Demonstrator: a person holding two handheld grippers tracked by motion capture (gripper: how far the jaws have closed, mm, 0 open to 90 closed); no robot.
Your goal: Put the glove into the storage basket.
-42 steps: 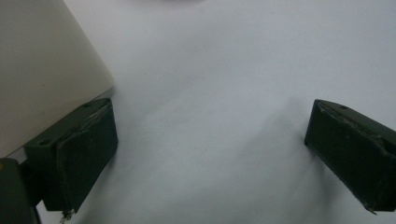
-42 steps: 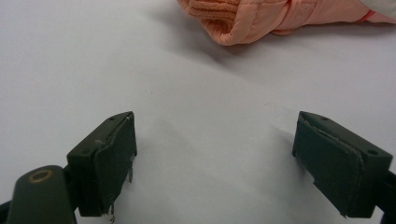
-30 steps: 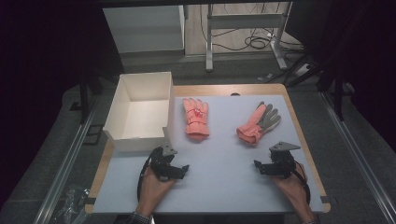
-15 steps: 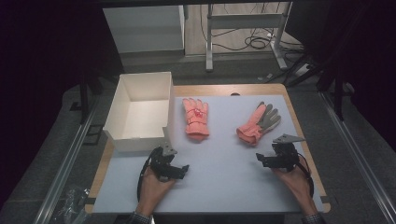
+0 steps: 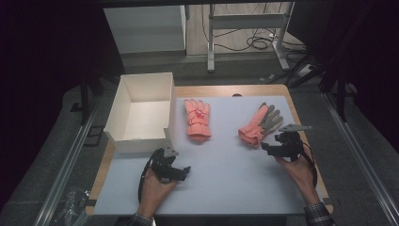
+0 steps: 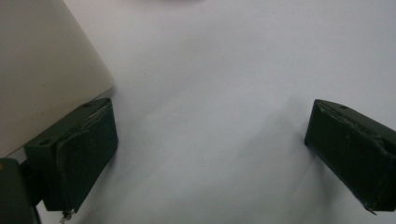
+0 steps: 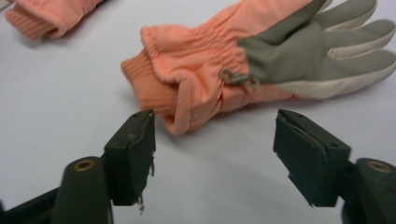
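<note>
Rectangular table with a pale grey-white top and wooden edge (image 5: 226,188), bearing all items below

Open white cardboard box (image 5: 141,113), far left of the tabletop, upright, interior bare

Salmon-pink fabric glove with red strap (image 5: 197,118), lying flat, back up, just right of the box, fingers pointing far

Salmon-pink glove with grey palm and cream fingers (image 5: 258,125), lying palm up at the right, tilted, ribbed cuff towards the near side; well apart from the first glove

Left gripper (image 5: 186,172), black, held in the person's left hand near the box's near corner; jaws spread wide over bare tabletop, nothing between them

Right gripper (image 7: 214,154), black, held just near the grey-palmed glove's cuff; jaws apart, having just been closing, nothing between them and clear of the cuff
</note>
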